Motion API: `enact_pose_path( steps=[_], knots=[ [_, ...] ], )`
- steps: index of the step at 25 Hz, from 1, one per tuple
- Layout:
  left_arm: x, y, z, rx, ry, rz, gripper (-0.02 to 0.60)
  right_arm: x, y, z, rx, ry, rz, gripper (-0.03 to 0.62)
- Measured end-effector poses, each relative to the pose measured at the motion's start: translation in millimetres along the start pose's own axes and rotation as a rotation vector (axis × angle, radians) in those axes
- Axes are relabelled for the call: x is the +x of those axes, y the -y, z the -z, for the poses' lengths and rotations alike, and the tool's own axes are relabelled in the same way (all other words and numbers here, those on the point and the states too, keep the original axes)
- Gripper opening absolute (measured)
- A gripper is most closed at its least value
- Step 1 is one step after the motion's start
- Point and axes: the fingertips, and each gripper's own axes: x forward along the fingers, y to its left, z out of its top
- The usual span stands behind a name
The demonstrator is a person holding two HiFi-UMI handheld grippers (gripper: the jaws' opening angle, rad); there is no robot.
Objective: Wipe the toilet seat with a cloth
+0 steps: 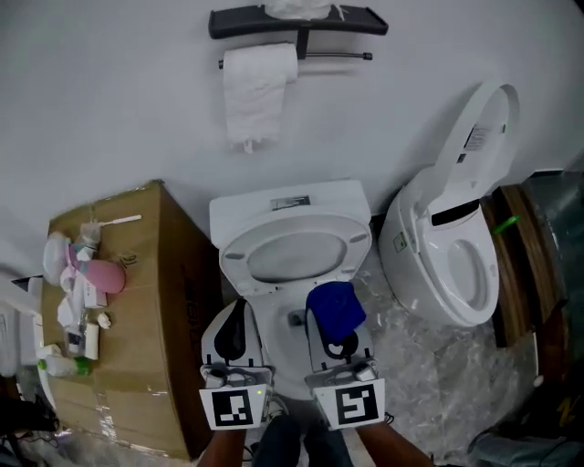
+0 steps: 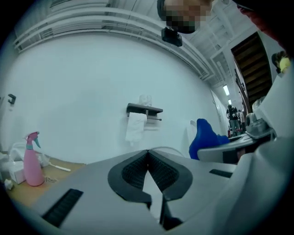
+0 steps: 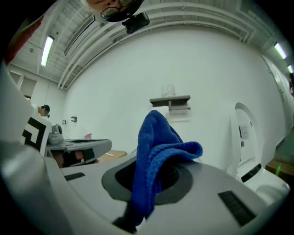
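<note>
My right gripper (image 3: 155, 176) is clenched on the blue cloth (image 3: 156, 147). The cloth is pinched between the dark pads, with a thick fold standing up above them and one corner flopping over to the right. In the head view the right gripper (image 1: 339, 339) sits at the bottom of the picture beside my left one, and the cloth (image 1: 336, 308) bunches out of its tip just in front of the toilet seat (image 1: 354, 241), near the front right of the rim. I cannot tell from here whether the cloth touches the seat. My left gripper (image 2: 148, 160) is clamped shut with nothing in it, its ribbed pads meeting at the tips; in the head view it (image 1: 234, 321) lies next to the toilet's front left corner. Each gripper carries its marker cube (image 1: 238, 408) closest to me. Beyond the grippers, the white toilet (image 1: 290, 202) stands against the white wall with its seat down. A white towel (image 1: 258, 96) hangs on the wall from a rail under a dark shelf (image 1: 356, 18). To the left is a cardboard box (image 1: 146, 310), and a pink spray bottle (image 2: 31, 160) stands among small clutter on top of it. To the right a second toilet (image 1: 415, 246) stands with its lid (image 1: 488, 119) raised, on crinkled plastic sheeting (image 1: 420, 365).
</note>
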Motion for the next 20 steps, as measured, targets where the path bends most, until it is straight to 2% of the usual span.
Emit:
enact_pose_path(
  steps=[3, 6, 9, 11, 15, 17, 20],
  knots=[
    [-5, 13, -46, -0.016, 0.014, 0.007, 0.015, -23, 7, -56, -0.02, 0.027, 0.028, 0.061],
    [-10, 30, -72, -0.017, -0.004, 0.043, 0.015, -42, 11, -100, -0.018, 0.051, 0.043, 0.061],
    [-2, 41, -87, 0.061, -0.037, 0.079, 0.015, -54, 12, -126, -0.047, 0.054, 0.037, 0.061],
    [9, 45, -91, 0.153, -0.069, 0.094, 0.015, -60, 14, -135, -0.057, 0.049, 0.042, 0.061],
    [45, 46, -68, 0.37, -0.271, 0.158, 0.016, -69, 18, -144, -0.042, 0.042, 0.056, 0.061],
    [64, 51, -58, 0.512, -0.333, 0.208, 0.017, -73, 22, -147, -0.043, 0.041, 0.066, 0.061],
    [91, 58, -43, 0.781, -0.395, 0.28, 0.017, -76, 26, -148, -0.051, 0.036, 0.076, 0.061]
  ],
)
